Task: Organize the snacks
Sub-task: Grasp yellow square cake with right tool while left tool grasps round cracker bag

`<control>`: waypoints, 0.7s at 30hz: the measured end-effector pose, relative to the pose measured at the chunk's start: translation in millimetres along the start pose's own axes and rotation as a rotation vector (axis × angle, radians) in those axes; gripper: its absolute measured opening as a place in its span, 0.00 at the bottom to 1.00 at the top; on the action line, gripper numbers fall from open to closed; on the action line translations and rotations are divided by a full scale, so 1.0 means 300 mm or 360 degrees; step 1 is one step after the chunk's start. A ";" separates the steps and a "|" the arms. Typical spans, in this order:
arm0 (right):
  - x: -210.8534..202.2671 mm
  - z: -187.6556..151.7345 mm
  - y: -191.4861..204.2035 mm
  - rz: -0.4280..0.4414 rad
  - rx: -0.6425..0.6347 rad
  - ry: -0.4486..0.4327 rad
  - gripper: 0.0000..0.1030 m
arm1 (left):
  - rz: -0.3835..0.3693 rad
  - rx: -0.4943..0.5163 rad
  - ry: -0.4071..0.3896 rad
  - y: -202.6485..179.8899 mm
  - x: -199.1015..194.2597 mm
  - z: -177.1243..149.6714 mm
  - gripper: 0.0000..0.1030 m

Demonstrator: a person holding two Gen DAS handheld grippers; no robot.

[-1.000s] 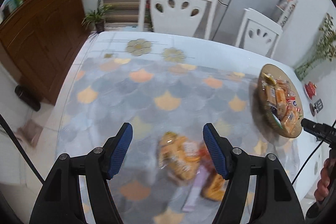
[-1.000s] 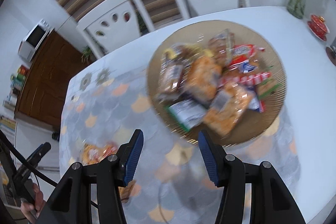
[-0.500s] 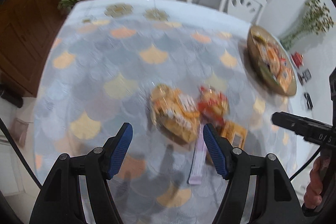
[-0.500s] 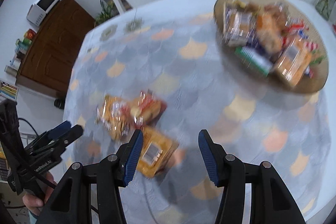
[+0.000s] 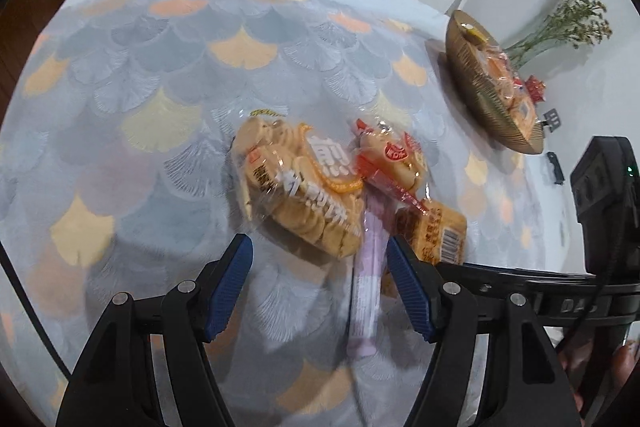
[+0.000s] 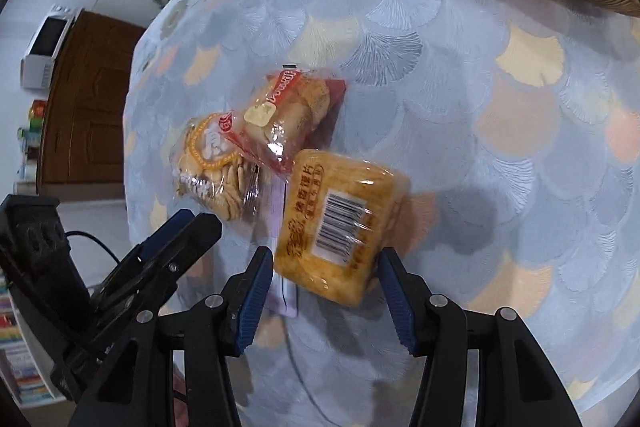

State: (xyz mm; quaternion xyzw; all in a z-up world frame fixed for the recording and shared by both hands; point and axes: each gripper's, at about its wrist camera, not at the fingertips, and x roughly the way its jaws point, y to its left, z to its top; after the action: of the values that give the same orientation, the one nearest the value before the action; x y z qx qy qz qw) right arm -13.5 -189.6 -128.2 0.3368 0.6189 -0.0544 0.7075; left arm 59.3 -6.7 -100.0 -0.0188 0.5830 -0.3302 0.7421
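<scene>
The snack packets [image 6: 340,219] were wrapped in glossy clear plastic film that caught the light. The tablecloth [image 5: 160,75] looked like smooth, shiny embossed vinyl. The basket [image 5: 476,99] was woven, golden, ribbed. The gripper pads [image 5: 230,287] were ridged blue rubber on matt black plastic.

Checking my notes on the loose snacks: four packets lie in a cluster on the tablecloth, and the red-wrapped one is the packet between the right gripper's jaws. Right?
Not quite. The right wrist view shows the orange barcode packet between the right gripper's open jaws; the red-wrapped packet lies farther off. The rest holds.
</scene>
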 end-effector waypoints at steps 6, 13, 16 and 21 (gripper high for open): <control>0.043 0.017 0.019 -0.0119 0.0083 -0.0048 0.61 | -0.0023 0.0005 0.0029 0.037 0.040 0.021 0.65; 0.088 0.044 0.035 -0.0189 0.0099 -0.0051 0.62 | -0.0043 0.0062 0.0066 0.048 0.052 0.023 0.65; 0.092 0.049 0.042 -0.0208 0.0061 -0.0063 0.62 | -0.0048 0.0073 0.0073 0.050 0.052 0.024 0.65; 0.081 0.045 0.051 -0.0261 -0.0042 -0.0072 0.60 | -0.0047 0.0108 0.0082 0.039 0.050 0.022 0.65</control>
State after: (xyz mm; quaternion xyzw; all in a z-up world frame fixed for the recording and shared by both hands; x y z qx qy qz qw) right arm 10.9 -177.0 -144.0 0.2744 0.6290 -0.1114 0.7188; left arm 72.3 -7.6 -115.5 0.0063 0.5899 -0.3612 0.7221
